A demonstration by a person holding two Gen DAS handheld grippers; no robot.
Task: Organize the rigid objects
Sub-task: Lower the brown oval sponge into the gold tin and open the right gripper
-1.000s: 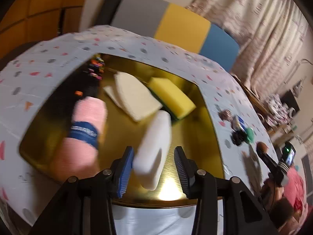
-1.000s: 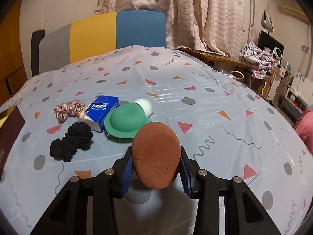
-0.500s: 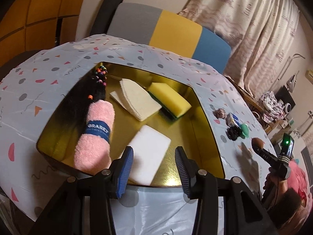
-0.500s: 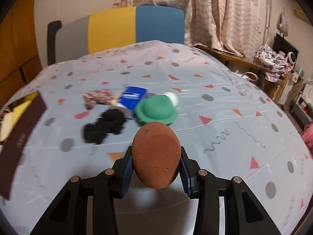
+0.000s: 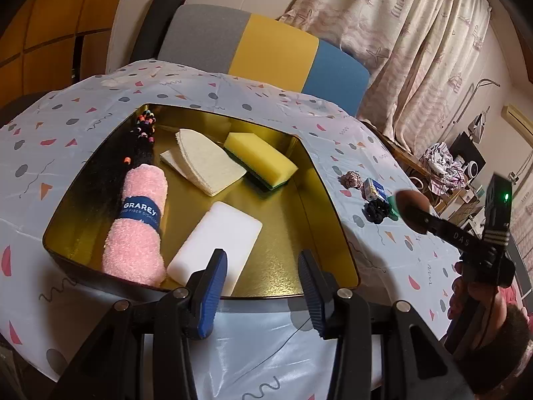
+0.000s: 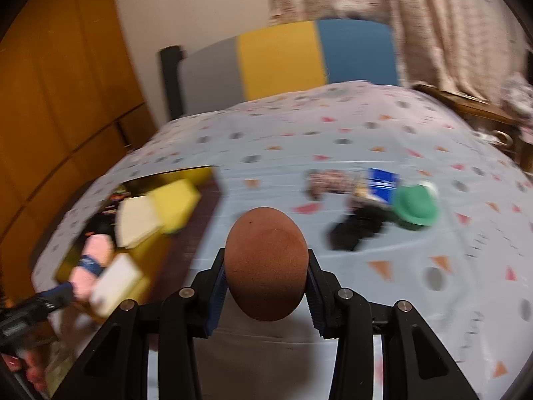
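Sponge [image 6: 266, 263] sits clamped inside right claw [image 6: 266, 286].

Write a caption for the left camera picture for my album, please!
Open left gripper hovers at the gold tray holding a white block, pink towel and yellow sponge.

Patterned tablecloth [image 5: 260, 353] bears gold tray [image 5: 276, 266], 2 scrunchies, tissue pack [image 6: 383, 181], green lid [image 6: 416, 205]
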